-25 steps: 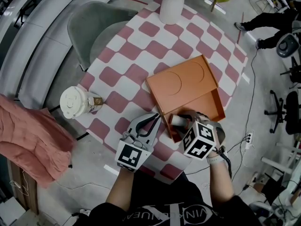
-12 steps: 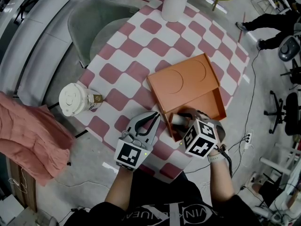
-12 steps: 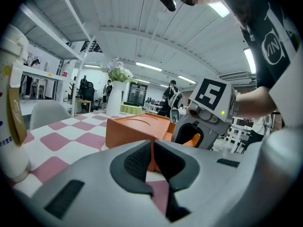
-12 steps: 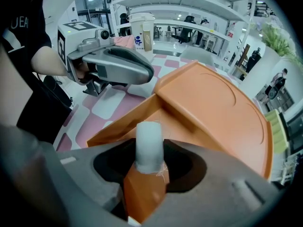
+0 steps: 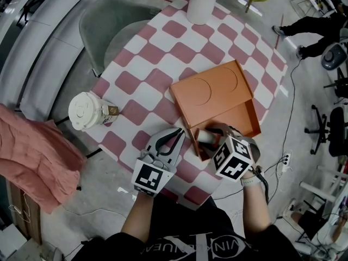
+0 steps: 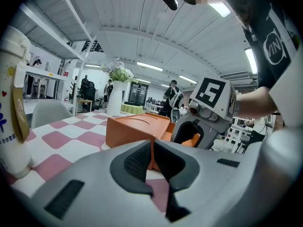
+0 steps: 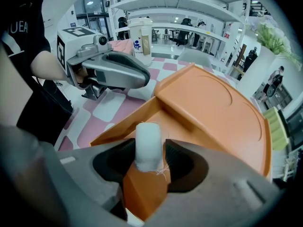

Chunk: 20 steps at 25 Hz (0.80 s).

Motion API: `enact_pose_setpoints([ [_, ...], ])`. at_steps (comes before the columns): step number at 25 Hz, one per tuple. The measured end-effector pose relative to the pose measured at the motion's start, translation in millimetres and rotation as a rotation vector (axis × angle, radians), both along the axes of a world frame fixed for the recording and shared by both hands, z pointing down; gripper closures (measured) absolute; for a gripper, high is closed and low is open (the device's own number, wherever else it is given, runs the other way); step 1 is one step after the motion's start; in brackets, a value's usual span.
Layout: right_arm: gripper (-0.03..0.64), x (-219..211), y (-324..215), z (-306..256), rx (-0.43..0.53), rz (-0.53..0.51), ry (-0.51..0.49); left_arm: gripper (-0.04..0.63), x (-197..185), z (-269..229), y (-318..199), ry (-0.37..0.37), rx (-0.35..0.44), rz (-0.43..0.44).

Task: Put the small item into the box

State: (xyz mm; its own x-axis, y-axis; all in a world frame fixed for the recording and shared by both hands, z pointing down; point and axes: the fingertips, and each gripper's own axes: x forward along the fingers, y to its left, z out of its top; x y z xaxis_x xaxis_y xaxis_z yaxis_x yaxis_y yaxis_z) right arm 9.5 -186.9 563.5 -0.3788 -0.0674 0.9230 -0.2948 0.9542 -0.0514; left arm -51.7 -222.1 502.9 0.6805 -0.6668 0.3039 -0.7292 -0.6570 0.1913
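Two grippers, both working at the near corner of the box.

Head view: the orange box [image 5: 213, 93] sits on the pink-and-white checked table [image 5: 142, 64], its lid half shut and the near compartment open toward the person. The left gripper [image 5: 181, 134] reaches in from the side and meets the box's near-left wall. I'd guess that's to stop the light box from sliding. The right gripper [image 5: 212, 138] hangs over the open compartment with a small white roll [image 5: 205, 137] at its tip. A white lidded cup [image 5: 85, 112] stands well apart on the left edge, out of the way.

Left gripper view: the left gripper [image 6: 151, 157] has its pads pressed nearly together, with only a thin orange edge of the box [image 6: 135, 129] pinched between them. So it's clamped on the wall, not empty. The right gripper [image 6: 204, 126] is just beyond, over the box.

Right gripper view: the right gripper [image 7: 148, 159] squeezes the small white roll [image 7: 147, 143] upright between its pads, a few loose threads trailing off it. The jaws are only as far apart as the roll is thick. Below it is the orange floor of the open compartment [image 7: 142, 181], so the roll is above the box, not lying in it. The left gripper [image 7: 110, 70] shows across the wall. Looks like the drop is next: it just needs to open up.
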Motion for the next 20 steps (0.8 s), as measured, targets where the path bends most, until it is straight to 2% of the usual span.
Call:
enact_pose_setpoints([
  [20, 0.426, 2, 9, -19, 0.030, 0.026, -0.045, 0.572, 3, -9, 13, 0.019, 0.003, 0.002],
])
